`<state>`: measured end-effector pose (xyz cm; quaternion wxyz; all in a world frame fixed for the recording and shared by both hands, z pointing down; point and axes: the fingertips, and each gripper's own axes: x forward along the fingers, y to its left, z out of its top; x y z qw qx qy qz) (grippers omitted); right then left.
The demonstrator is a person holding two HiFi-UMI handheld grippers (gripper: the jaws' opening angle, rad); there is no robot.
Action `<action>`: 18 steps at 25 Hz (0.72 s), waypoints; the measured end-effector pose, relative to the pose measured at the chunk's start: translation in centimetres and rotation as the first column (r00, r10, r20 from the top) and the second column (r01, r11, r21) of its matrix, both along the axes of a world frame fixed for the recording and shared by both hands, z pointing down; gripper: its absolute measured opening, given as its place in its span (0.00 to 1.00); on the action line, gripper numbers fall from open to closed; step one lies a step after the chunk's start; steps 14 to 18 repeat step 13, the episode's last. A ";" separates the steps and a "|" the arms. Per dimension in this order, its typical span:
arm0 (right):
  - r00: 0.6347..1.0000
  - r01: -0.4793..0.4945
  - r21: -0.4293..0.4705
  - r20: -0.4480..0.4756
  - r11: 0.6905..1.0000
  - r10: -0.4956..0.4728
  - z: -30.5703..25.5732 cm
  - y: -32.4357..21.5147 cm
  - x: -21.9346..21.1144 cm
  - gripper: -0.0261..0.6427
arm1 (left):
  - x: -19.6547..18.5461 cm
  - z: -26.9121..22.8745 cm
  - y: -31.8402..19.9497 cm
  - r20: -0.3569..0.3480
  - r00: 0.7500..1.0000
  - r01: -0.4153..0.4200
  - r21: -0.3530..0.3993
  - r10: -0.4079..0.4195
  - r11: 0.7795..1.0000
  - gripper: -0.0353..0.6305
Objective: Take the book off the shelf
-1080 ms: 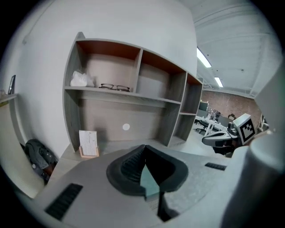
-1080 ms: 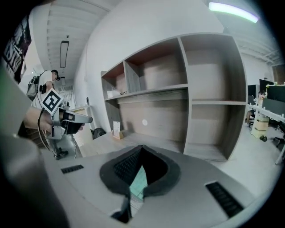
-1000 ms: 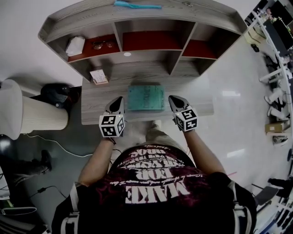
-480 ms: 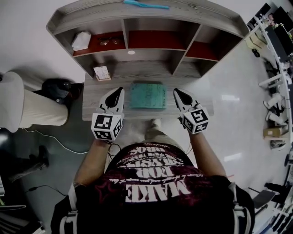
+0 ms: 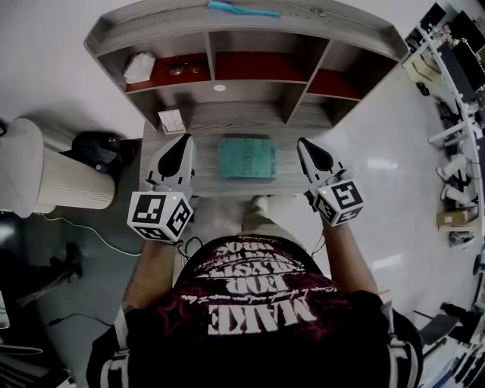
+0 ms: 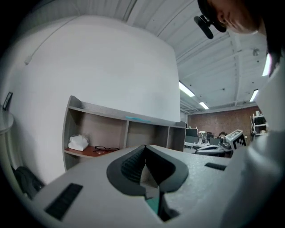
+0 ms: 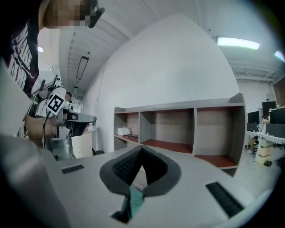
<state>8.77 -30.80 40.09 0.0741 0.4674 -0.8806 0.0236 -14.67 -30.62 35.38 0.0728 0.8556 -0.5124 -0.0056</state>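
The teal book (image 5: pixel 247 158) lies flat on the grey wooden desk (image 5: pixel 208 182), in front of the shelf unit (image 5: pixel 250 45), whose compartments have red floors. My left gripper (image 5: pixel 186 139) hovers to the left of the book and my right gripper (image 5: pixel 305 142) to its right, both raised above the desk. Each is shut with nothing between its jaws and is clear of the book. In the left gripper view the closed gripper (image 6: pixel 144 149) points toward the shelf (image 6: pixel 124 129). The right gripper view shows the gripper (image 7: pixel 141 150) closed, facing the shelf (image 7: pixel 178 124). A sliver of teal book (image 7: pixel 135 200) shows below them.
A white cloth (image 5: pixel 139 67) and a pair of glasses (image 5: pixel 179 69) lie in the left shelf compartment. A small notepad (image 5: pixel 172 120) sits on the desk's back left. A teal object (image 5: pixel 244 10) lies on the shelf top. A white cylindrical bin (image 5: pixel 45 178) and a black bag (image 5: pixel 102 148) stand at the left.
Both grippers have risen toward the head camera and spread slightly apart, still shut. The book has stayed flat on the desk.
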 end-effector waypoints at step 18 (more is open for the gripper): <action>1.000 0.015 0.058 0.009 0.998 -0.015 -4.3 0.6 -0.3 0.04 | 0.2 -2.6 0.3 -0.022 1.000 -0.006 0.060 0.008 0.998 0.06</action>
